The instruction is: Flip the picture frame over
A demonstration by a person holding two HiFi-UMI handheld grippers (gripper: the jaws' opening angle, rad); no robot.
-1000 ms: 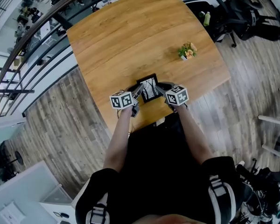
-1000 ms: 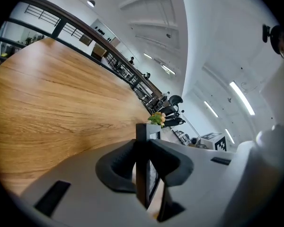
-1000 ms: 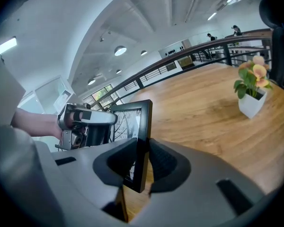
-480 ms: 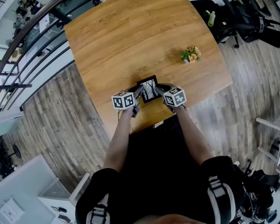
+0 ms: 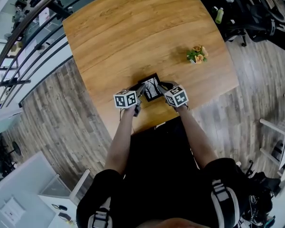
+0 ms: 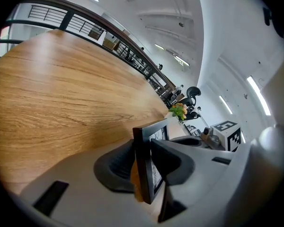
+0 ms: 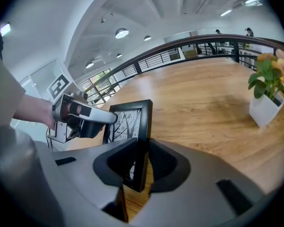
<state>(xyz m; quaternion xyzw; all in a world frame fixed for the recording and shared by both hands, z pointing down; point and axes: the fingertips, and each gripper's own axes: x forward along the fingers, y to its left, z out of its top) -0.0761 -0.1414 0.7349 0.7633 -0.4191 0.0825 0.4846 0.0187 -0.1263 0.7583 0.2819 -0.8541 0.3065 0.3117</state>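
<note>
The black picture frame point(image 5: 151, 88), with a black-and-white tree print, stands tilted near the table's front edge, between my two grippers. My left gripper point(image 5: 139, 92) straddles the frame's left edge point(image 6: 143, 162). Its jaws have just been opening, and a sliver of wood shows between the left pad point(image 6: 117, 167) and the frame. My right gripper point(image 5: 162, 88) is shut on the frame's right edge point(image 7: 143, 145), both pads against it. In the right gripper view the left gripper point(image 7: 102, 118) shows at the frame's far side.
A small potted plant point(image 5: 196, 54) in a white pot point(image 7: 266, 109) stands on the wooden table point(image 5: 133, 37) to the right. A railing runs past the far left corner. Office chairs and bags sit on the floor at the upper right.
Both grippers and the frame have sunk a little toward the table and drifted slightly farther from me. The frame stays between them.
</note>
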